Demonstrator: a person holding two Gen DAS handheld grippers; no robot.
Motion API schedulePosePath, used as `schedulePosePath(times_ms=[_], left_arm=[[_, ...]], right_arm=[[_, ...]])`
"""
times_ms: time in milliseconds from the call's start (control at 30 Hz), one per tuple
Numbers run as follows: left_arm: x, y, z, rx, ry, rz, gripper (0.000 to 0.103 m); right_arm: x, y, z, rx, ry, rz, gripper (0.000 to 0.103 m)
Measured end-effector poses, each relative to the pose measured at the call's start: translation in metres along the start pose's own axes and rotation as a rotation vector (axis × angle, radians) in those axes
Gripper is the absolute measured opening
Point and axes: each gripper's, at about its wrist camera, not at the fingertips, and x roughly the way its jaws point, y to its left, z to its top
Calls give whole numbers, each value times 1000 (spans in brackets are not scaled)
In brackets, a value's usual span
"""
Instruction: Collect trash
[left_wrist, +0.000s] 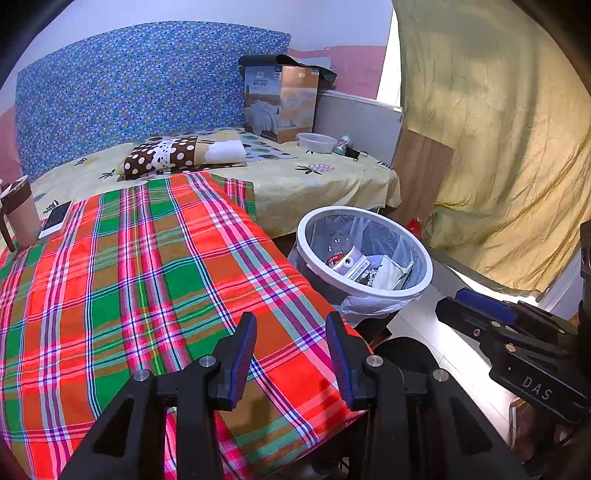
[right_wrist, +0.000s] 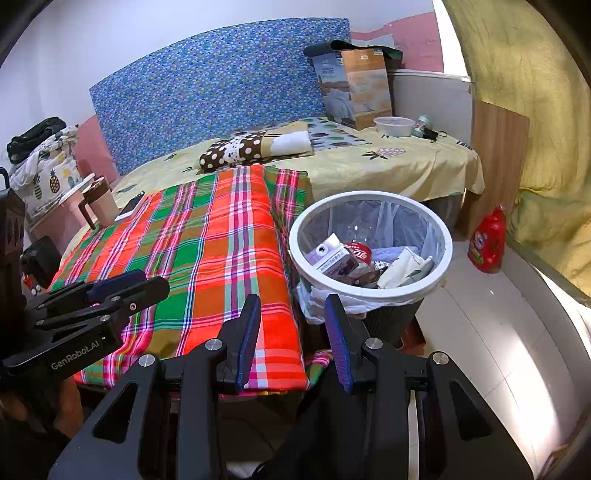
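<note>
Both the left gripper (left_wrist: 291, 354) and the right gripper (right_wrist: 292, 338) hang released, holding nothing. The trash lies inside the round white-rimmed, plastic-lined bin (right_wrist: 370, 291), just ahead of the right fingers. The plaid-clothed table (left_wrist: 147, 280) beneath the left fingers shows no litter, so scan for leftovers before closing in.

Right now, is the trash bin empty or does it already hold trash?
Partly filled. The trash bin holds a small carton, a red can and crumpled paper, well below its rim.
</note>
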Motion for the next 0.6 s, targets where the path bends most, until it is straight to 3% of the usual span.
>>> schedulePosePath(times_ms=[600], left_arm=[[-2, -1, -1, 12, -6, 13, 39]], right_arm=[[0, 0, 0, 0, 1, 2, 38]])
